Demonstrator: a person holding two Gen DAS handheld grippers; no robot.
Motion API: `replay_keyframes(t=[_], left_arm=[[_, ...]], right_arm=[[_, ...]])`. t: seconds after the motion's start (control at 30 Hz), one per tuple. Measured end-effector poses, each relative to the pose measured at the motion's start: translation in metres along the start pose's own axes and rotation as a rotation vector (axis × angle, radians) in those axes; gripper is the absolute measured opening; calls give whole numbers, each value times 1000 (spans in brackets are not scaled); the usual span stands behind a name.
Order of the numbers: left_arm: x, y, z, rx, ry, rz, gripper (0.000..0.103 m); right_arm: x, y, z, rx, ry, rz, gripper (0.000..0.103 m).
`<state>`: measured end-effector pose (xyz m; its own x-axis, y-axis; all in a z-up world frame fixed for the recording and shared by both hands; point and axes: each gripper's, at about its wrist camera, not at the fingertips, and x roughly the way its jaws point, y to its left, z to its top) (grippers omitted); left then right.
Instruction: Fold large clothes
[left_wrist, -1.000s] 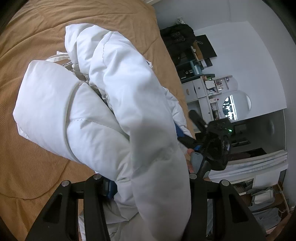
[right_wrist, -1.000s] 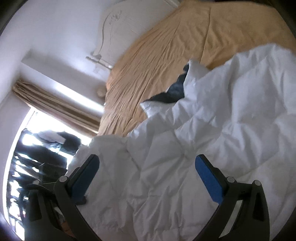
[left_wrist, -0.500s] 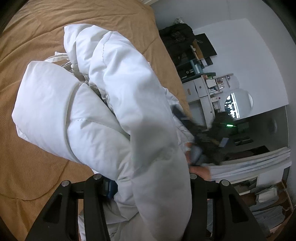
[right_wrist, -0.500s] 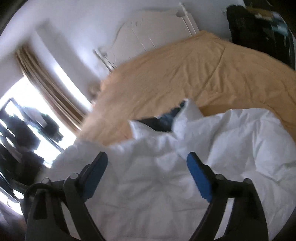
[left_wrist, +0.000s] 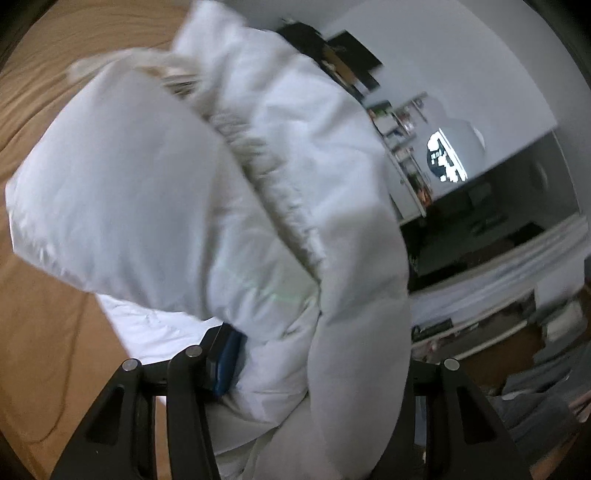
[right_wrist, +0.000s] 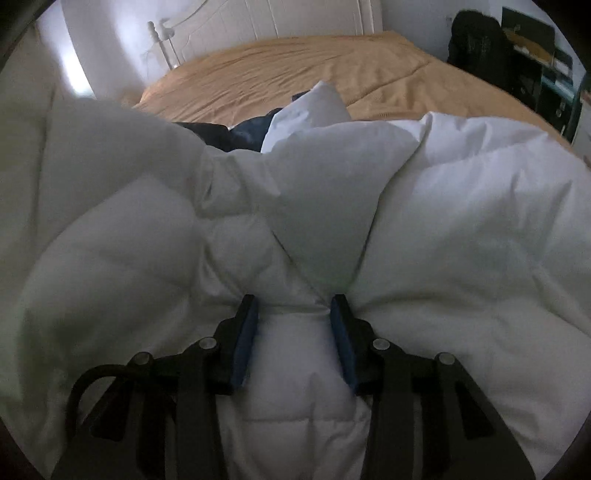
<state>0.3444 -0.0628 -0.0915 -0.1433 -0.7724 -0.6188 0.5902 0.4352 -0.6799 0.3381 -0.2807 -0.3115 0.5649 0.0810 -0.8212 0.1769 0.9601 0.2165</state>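
A bulky white puffer coat (left_wrist: 155, 192) with a fur-trimmed hood (left_wrist: 258, 158) lies on a tan bedspread (left_wrist: 44, 332). My left gripper (left_wrist: 295, 362) is shut on a thick fold of the coat; only its left blue pad (left_wrist: 229, 354) shows, the right finger is hidden under fabric. In the right wrist view the coat (right_wrist: 461, 221) fills the frame. My right gripper (right_wrist: 293, 325) is shut on a pinched ridge of the white coat between its blue pads (right_wrist: 245, 336). A dark blue lining (right_wrist: 243, 133) shows behind the coat.
A tan bedspread (right_wrist: 332, 74) stretches to a white headboard (right_wrist: 258, 26). To the right of the bed stand a black bag (right_wrist: 480, 40), shelves and a white cabinet (left_wrist: 406, 173). A mirror (left_wrist: 447, 158) hangs on the wall.
My right gripper went from open above the coat to shut on a fold of it. My left gripper has lifted its held fold, and the coat has bunched up toward the camera.
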Motion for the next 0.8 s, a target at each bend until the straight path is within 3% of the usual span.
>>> replay_keyframes(t=[0.07, 0.2, 0.3, 0.37, 0.5, 0.67, 0.8], left_arm=[[17, -20, 10, 24, 10, -1, 50], [48, -42, 28, 22, 16, 64, 50], [81, -57, 37, -16, 1, 155, 62], [111, -64, 40, -87, -18, 254, 71], [192, -73, 36, -137, 7, 426, 71], [287, -98, 20, 20, -16, 659, 83], [314, -103, 8, 43, -47, 766, 89]], right_arm=[[-12, -13, 2, 32, -9, 42, 42], [-78, -59, -4, 97, -146, 60, 42], [-128, -102, -18, 108, -231, 18, 42], [-151, -138, -31, 143, -231, 14, 42], [-184, -195, -50, 265, -242, 66, 42], [-219, -231, -67, 336, -288, 77, 42], [-245, -252, -73, 362, -312, 73, 42]])
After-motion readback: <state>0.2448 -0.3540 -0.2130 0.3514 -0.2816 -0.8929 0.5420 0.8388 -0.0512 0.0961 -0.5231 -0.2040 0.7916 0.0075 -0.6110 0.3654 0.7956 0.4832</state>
